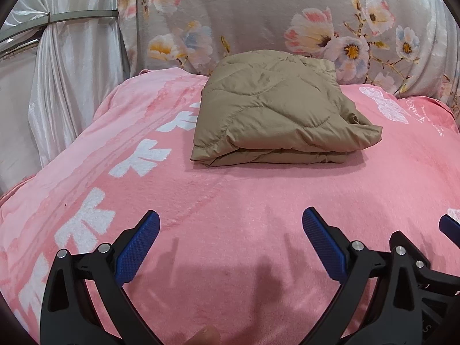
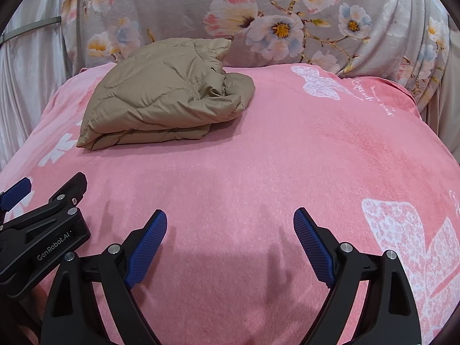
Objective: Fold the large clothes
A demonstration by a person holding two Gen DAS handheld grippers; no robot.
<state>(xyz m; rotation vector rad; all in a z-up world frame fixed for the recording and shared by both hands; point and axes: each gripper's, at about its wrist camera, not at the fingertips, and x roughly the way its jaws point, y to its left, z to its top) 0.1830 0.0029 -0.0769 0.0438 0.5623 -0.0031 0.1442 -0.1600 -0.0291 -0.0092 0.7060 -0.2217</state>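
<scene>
Taking the folded tan quilted jacket [image 1: 276, 109] as the landmark, the scene reads from left to right as follows. Farthest to its left hangs a white satin curtain [image 1: 66, 86], gathered by a grey tie band [image 1: 83, 17]. The jacket itself lies as a compact, layered bundle toward the far end of a pink blanket [image 1: 230, 195], its stacked edges facing the cameras and a looser, crumpled fold bulging at its right side. White bow-like prints [image 1: 141, 158] run in a row along the blanket to the jacket's left, one partly tucked under its left edge. Directly behind the jacket rises a grey floral fabric [image 1: 258, 14], touching or nearly touching the bundle's back edge. Nearer the cameras than the jacket and well apart from it, the left gripper [image 1: 230, 238] hovers over bare pink blanket, its blue-padded fingers spread wide with nothing between them. To the jacket's right and likewise nearer, the right gripper [image 2: 230, 241] stands just beside the left one, its jaws also spread wide and empty above the blanket. Right of the jacket, a white butterfly print [image 2: 319, 83] and some small script mark the blanket's far right part.
</scene>
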